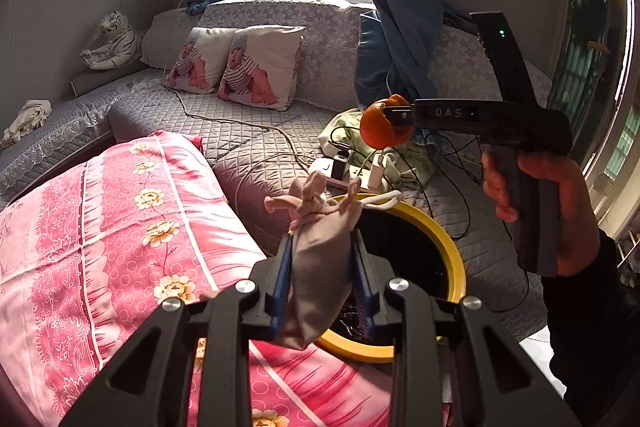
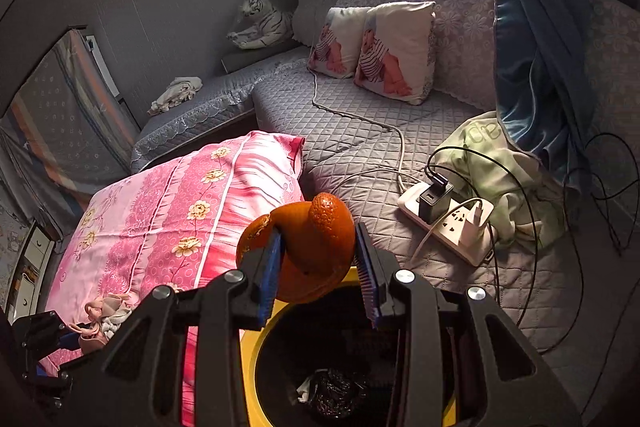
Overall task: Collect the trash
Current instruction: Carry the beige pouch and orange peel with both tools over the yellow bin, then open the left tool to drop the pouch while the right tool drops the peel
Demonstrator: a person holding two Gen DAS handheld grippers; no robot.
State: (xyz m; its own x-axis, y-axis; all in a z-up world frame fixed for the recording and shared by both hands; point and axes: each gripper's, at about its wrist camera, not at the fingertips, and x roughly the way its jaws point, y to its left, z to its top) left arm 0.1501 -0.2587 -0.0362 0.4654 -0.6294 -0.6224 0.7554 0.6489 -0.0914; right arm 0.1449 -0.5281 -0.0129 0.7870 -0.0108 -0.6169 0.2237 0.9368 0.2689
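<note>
A yellow-rimmed bin [image 2: 256,347] with a dark inside is being shown standing against the bed [image 2: 360,131], beside a pink flowered pillow [image 2: 180,211]; a crumpled dark lump [image 2: 332,393] with a scrap of white is lying at its bottom. Open room is being left over the bin's mouth, while a power strip [image 2: 452,223] with plugged chargers and loose black cables is lying on the quilt just beyond its far rim. A beige cloth pouch [image 1: 320,267] is being gripped tight in the left gripper [image 1: 322,255], over the near rim of the bin. An orange peel [image 2: 312,251] is being clamped between the pads of the right gripper [image 2: 318,247], partly closed, above the bin's far edge.
</note>
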